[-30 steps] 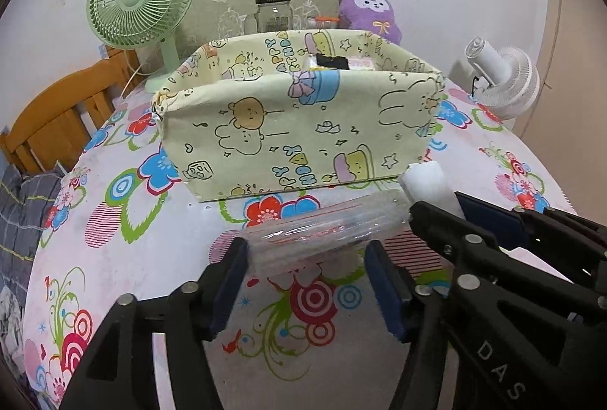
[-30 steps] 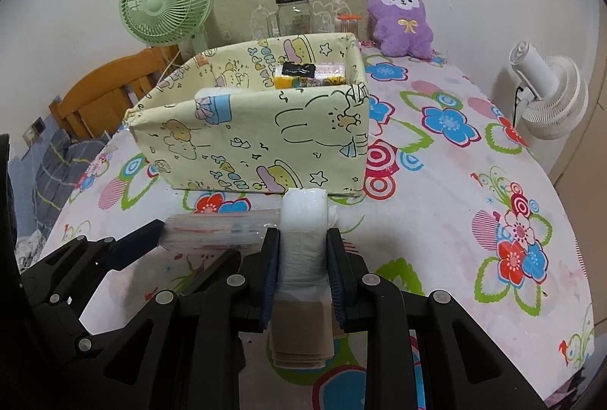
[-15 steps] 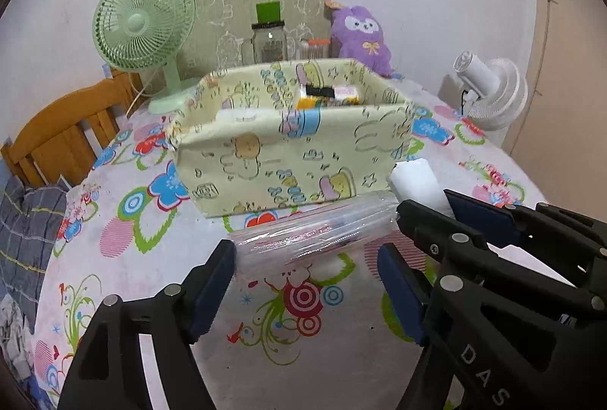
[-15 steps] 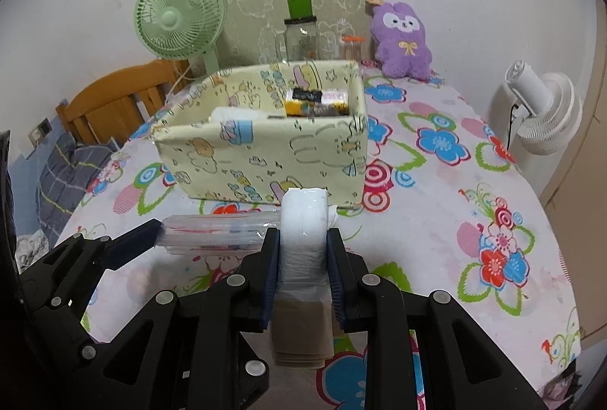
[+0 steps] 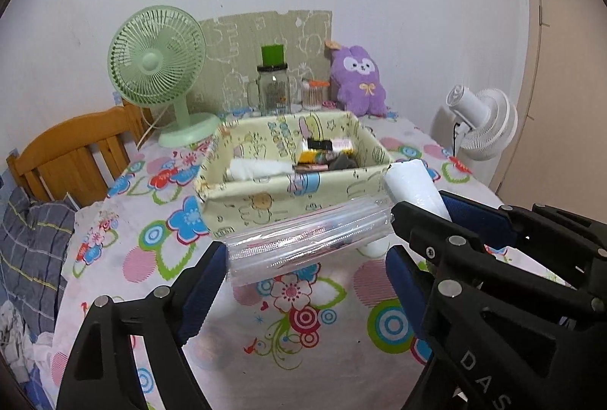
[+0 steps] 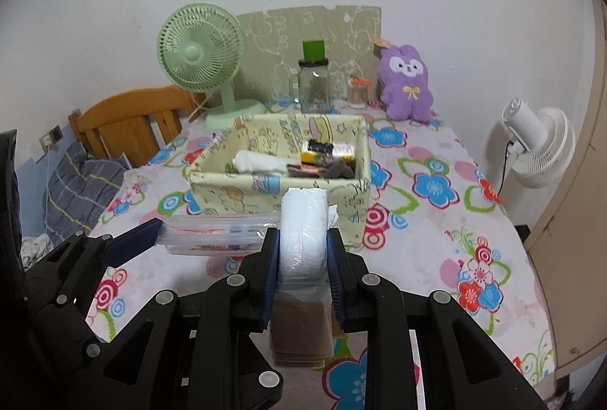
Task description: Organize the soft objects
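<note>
Several items already in fabric bin (image 6: 279,182); right claw (image 6: 302,250) grips white pack (image 6: 303,220), left claw (image 5: 303,269) just widened around clear bag (image 5: 307,239); both unbinned.

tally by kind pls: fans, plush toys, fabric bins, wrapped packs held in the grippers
Fans: 2, a green fan and a white fan
Plush toys: 1, the purple plush
Fabric bins: 1, the yellow bin
Wrapped packs: 2, a clear pack at the left gripper, a white pack in the right gripper
Total: 6
</note>
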A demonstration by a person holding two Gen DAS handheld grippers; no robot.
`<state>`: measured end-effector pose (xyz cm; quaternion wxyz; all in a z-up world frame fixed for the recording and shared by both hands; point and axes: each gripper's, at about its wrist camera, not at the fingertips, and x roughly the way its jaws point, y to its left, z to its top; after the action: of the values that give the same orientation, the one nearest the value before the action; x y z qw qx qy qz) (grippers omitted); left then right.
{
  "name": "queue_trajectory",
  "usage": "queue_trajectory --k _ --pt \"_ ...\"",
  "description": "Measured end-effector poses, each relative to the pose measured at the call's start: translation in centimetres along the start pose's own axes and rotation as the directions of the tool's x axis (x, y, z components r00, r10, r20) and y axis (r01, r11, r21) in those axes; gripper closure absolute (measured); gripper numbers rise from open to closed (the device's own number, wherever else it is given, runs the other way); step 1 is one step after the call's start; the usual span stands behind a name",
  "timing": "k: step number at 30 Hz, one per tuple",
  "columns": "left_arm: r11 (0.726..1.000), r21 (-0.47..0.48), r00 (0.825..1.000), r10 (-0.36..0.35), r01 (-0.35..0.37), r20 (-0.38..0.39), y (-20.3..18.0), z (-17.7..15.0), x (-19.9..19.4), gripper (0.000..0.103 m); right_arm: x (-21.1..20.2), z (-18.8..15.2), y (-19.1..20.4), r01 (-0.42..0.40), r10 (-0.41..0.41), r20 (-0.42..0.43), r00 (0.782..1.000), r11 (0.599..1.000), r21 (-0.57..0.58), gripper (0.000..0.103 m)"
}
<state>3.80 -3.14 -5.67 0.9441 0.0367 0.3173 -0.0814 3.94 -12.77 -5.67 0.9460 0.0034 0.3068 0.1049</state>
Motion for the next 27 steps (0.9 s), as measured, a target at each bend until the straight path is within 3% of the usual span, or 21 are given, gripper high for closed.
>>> queue_trajectory --k 27 --pt "1.0 -0.001 0.996 0.007 -0.007 0.094 0.4 4.6 -1.9 0.015 -3.2 4.4 0.7 0.003 0.0 0.093 0.996 0.999 -0.036 0.076"
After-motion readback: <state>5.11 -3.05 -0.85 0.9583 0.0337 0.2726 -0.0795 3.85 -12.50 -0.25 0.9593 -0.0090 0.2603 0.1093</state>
